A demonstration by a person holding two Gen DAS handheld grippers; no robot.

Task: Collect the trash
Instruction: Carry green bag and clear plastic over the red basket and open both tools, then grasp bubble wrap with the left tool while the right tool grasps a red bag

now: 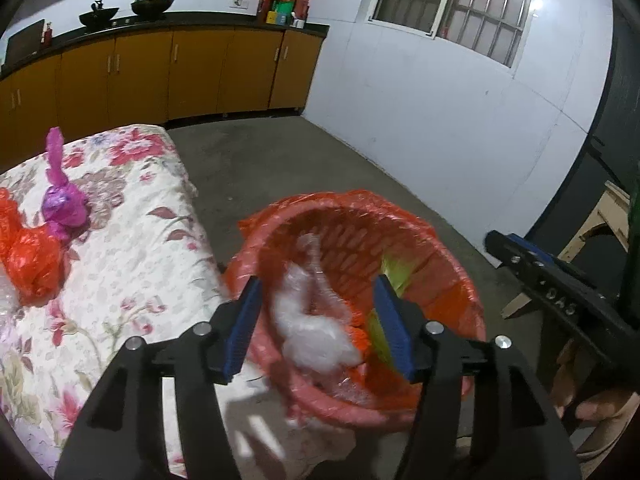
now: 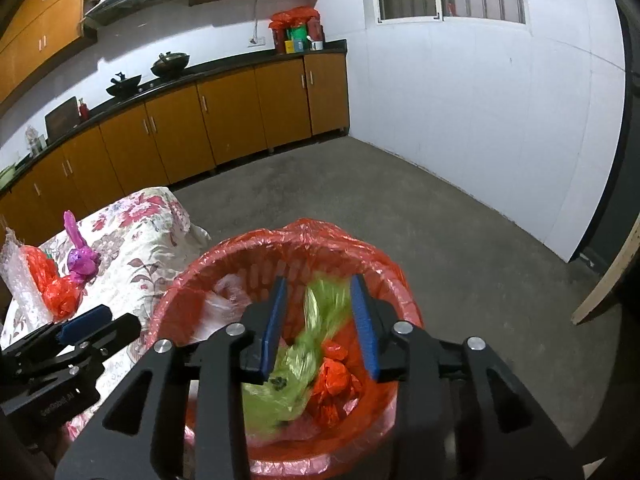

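Observation:
A red bin with a red liner [image 1: 448, 276] [image 2: 384, 272] stands on the floor beside the bed. My left gripper [image 1: 320, 320] is open above it, and a blurred white plastic wad [image 1: 316, 328] lies between its fingers, inside the bin. My right gripper [image 2: 320, 328] is open above the bin, with a blurred green plastic bag [image 2: 308, 356] below its fingers and an orange wad [image 2: 336, 380] beside it. On the bed lie a purple bag [image 1: 62, 204] [image 2: 82, 258], an orange bag [image 1: 32, 256] [image 2: 56, 288] and bubble wrap [image 2: 16, 272].
The floral bedspread [image 1: 132, 248] [image 2: 140, 232] is left of the bin. Brown kitchen cabinets [image 1: 160, 72] [image 2: 224, 120] line the far wall, with woks on the counter. A white wall [image 1: 440, 120] is on the right. Grey floor [image 2: 440, 216] lies beyond the bin.

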